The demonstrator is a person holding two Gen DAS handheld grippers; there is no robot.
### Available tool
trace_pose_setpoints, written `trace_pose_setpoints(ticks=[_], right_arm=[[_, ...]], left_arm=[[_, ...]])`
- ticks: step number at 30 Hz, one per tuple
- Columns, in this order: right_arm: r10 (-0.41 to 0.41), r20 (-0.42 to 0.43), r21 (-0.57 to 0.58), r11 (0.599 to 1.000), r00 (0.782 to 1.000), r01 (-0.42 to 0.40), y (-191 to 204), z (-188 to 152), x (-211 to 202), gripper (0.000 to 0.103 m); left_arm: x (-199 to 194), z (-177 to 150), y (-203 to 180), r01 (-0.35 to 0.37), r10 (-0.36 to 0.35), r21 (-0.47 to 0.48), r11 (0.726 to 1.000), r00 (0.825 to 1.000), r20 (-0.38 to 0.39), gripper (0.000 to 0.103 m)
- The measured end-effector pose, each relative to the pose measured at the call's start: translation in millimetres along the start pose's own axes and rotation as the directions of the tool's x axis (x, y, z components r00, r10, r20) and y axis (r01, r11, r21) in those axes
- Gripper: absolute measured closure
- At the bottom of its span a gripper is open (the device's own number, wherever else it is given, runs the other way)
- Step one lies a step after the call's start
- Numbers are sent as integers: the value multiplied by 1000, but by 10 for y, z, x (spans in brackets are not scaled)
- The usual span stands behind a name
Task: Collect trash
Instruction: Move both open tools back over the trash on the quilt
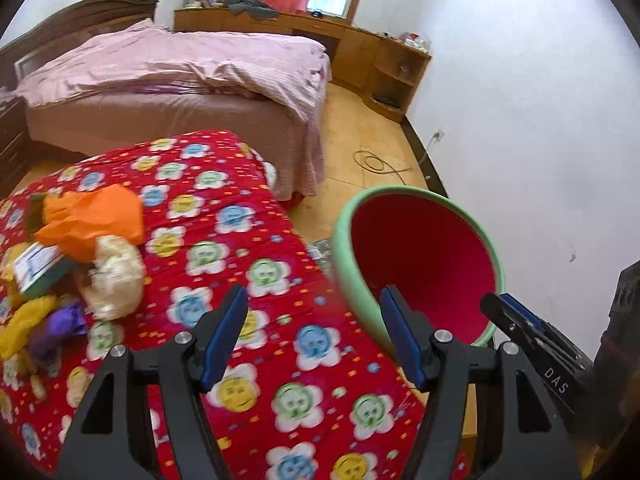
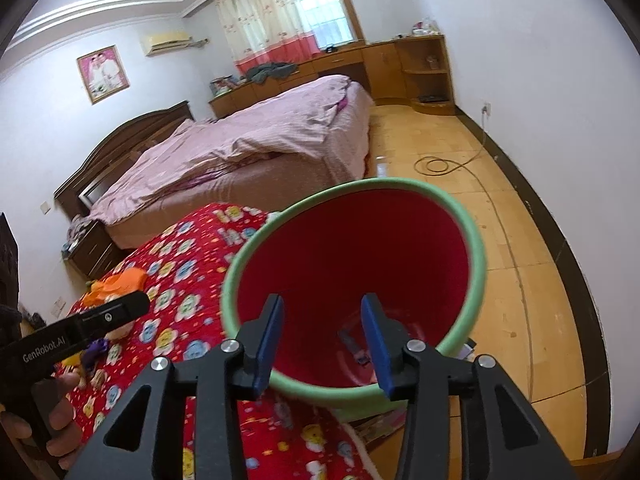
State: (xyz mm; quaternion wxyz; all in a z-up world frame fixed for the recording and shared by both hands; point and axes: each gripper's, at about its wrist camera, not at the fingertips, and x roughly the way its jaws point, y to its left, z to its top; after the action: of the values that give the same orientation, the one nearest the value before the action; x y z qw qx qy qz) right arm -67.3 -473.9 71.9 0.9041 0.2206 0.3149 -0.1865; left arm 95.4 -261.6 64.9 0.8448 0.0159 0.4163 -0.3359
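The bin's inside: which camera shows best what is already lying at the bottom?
The right wrist view. It looks straight down into the green-rimmed bin, so the red floor and a small dark item on it show between the open right gripper. The left wrist view sees the bin from the side: only rim and far wall.

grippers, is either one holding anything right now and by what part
Nothing is held. The left gripper is open above the red quilt; the right gripper is open over the green-rimmed bin, touching nothing.
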Motion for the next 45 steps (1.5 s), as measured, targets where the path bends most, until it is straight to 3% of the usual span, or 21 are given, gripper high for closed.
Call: trace_pose_setpoints(ticks=[13,24,32,45], right_arm=[[101,-49,-99,990,994,-105,768,-134,31,52],[160,-100,-151,973,982,-174,1318,-223,178,48],[180,-135,-188,961,974,-203,1687,-256,324,44],[197,-219,-221,944,956,-245,2080,-333,700,41]], left_arm=[[-533,-121,708,-104,110,-95,990,992,54,35],[-844,-225,1444,-232,243,-157,960,968,60,35],[-839,-314,1940,-295,304,-199,935,953,14,35],[-572,-426,2297,-303,297,-215,929,953,-61,35]])
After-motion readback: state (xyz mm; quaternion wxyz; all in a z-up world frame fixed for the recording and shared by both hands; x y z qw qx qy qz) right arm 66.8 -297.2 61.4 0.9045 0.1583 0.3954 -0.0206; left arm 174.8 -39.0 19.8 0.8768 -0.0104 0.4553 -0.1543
